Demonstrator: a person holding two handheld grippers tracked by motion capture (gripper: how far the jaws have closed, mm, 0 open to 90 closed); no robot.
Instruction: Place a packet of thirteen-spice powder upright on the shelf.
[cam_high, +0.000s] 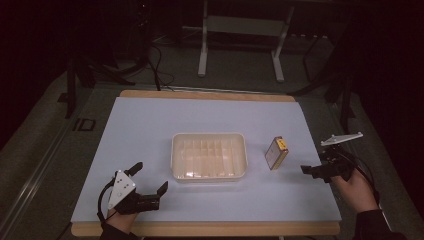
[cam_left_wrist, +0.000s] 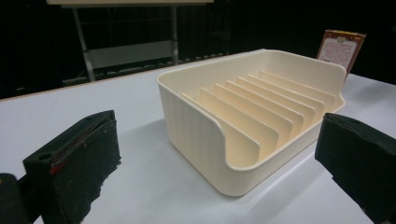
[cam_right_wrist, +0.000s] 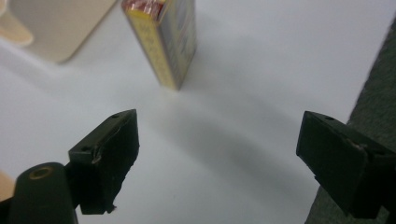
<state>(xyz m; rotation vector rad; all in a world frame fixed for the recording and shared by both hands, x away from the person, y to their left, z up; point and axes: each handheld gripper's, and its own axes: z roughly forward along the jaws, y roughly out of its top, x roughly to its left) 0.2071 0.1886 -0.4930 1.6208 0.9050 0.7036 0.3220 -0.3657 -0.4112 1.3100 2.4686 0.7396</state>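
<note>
Looking down from the high view, we see a pale blue table top (cam_high: 150, 125) with wooden edges at front and back, bare over most of its surface. At its middle sits a cream tray (cam_high: 209, 138) with upright dividers inside; the left gripper view shows the slots empty. Just right of the tray, apart from it, a small yellow and red box (cam_high: 276, 153) stands on edge, with open surface around it.

We hold the left gripper (cam_high: 150, 176) low near the front left corner, its jaws spread wide and aimed toward the tray, touching nothing. Our right gripper (cam_right_wrist: 219, 158) hangs at the table's right edge, jaws wide apart and empty, pointing at the box, which stands near and unobstructed ahead of them.
</note>
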